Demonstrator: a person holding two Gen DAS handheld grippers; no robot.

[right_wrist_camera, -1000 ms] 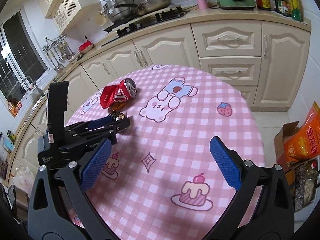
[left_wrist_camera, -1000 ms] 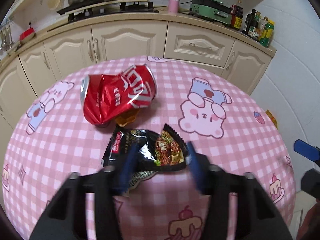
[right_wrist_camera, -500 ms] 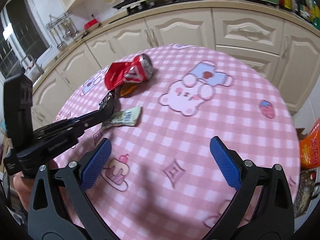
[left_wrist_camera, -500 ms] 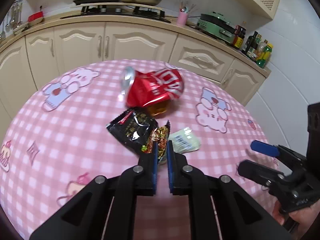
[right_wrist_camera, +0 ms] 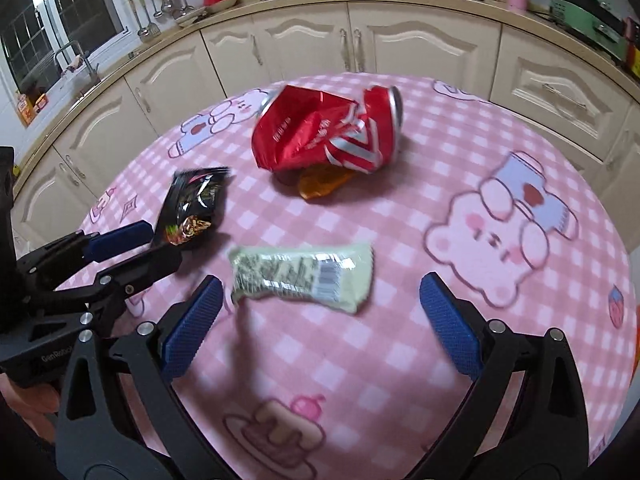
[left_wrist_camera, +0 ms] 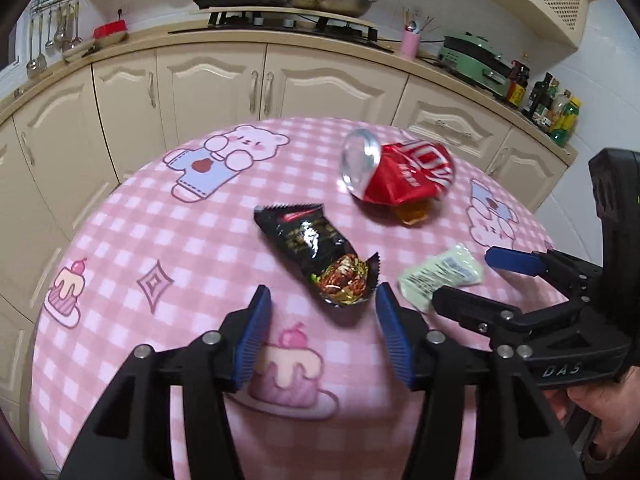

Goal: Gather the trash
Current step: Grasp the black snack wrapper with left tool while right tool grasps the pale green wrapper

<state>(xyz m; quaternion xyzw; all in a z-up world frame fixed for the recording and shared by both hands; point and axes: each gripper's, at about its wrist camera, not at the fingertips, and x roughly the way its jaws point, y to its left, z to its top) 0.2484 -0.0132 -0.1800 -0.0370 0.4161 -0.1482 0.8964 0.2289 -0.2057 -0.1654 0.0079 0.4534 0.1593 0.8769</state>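
A black snack wrapper (left_wrist_camera: pixel 316 252) lies on the pink checked table (left_wrist_camera: pixel 160 240), its torn end just ahead of my open, empty left gripper (left_wrist_camera: pixel 322 312). A pale green wrapper (right_wrist_camera: pixel 302 276) lies flat just ahead of my open, empty right gripper (right_wrist_camera: pixel 320 308); it also shows in the left wrist view (left_wrist_camera: pixel 442 272). A crushed red can (right_wrist_camera: pixel 328 134) lies farther back, over an orange scrap (right_wrist_camera: pixel 322 186). The can (left_wrist_camera: pixel 396 176) and the right gripper (left_wrist_camera: pixel 472 284) show in the left wrist view. The black wrapper (right_wrist_camera: pixel 196 204) and the left gripper (right_wrist_camera: pixel 140 248) show in the right wrist view.
Cream kitchen cabinets (left_wrist_camera: pixel 216 76) curve behind the round table. A stove with pots (left_wrist_camera: pixel 280 0), a pink cup (left_wrist_camera: pixel 410 42), a green appliance (left_wrist_camera: pixel 476 56) and bottles (left_wrist_camera: pixel 556 112) stand on the counter. The two grippers sit close side by side.
My left gripper was shut on the black wrapper half a second ago; it has opened and the wrapper lies on the table. My right gripper has moved in close to the pale green wrapper.
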